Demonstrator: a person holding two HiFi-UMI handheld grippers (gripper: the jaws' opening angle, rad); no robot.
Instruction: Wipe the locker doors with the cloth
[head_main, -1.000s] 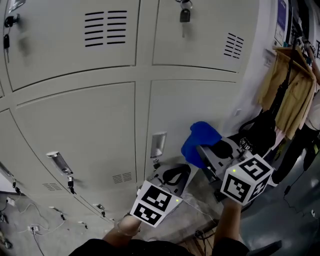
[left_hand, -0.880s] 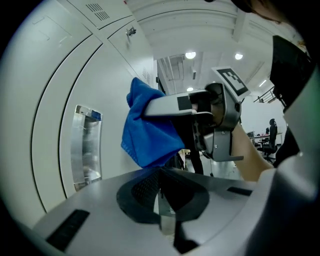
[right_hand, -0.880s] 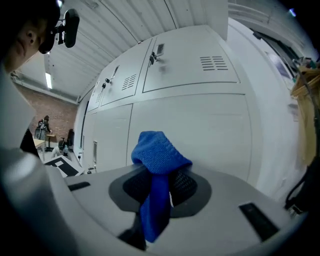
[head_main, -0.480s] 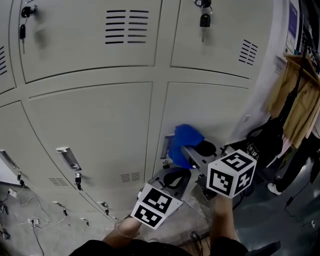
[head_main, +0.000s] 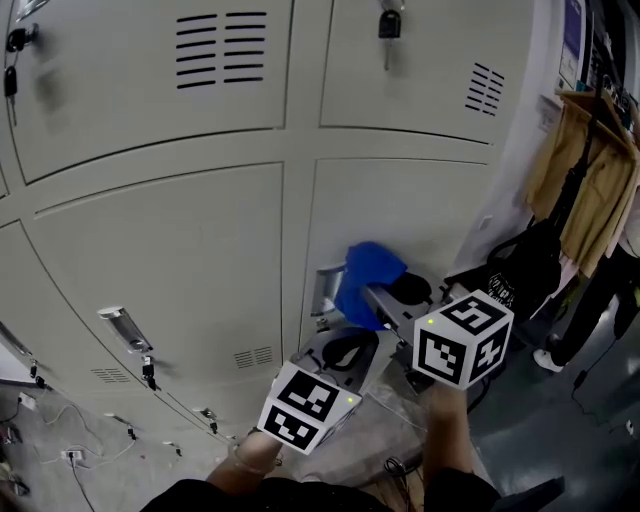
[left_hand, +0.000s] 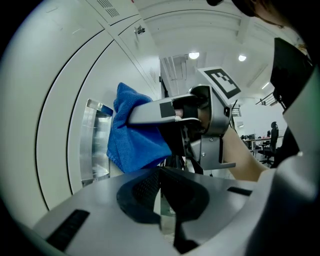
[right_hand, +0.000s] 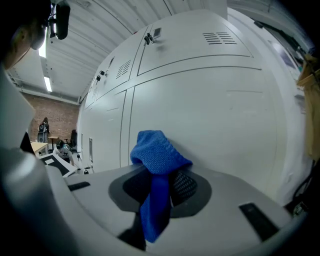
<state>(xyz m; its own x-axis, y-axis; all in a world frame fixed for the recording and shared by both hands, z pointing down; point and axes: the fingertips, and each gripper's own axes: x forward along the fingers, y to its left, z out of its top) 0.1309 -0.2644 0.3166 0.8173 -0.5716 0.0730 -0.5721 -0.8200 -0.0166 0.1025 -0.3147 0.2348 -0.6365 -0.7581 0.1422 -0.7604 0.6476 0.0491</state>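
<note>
A blue cloth (head_main: 368, 283) is pressed against the lower right locker door (head_main: 400, 200), right beside its recessed metal handle (head_main: 322, 290). My right gripper (head_main: 385, 300) is shut on the cloth. In the right gripper view the cloth (right_hand: 157, 155) bunches above the jaws and hangs down between them, touching the pale door (right_hand: 210, 115). My left gripper (head_main: 345, 352) hangs lower and nearer me, shut with nothing in it. The left gripper view shows the cloth (left_hand: 132, 135) next to the handle (left_hand: 95, 145), with the left gripper (left_hand: 160, 187) short of the door.
Grey lockers fill the wall, with vent slots (head_main: 215, 50) and a padlock (head_main: 389, 25) on the upper doors. The lower left door has a handle (head_main: 122, 328). Tan jackets (head_main: 580, 190) and a black bag (head_main: 520, 265) hang at the right. Cables (head_main: 70, 455) lie on the floor.
The right gripper has slid the cloth leftward across the lower right door until it sits next to the handle. The left gripper has stayed low and shut.
</note>
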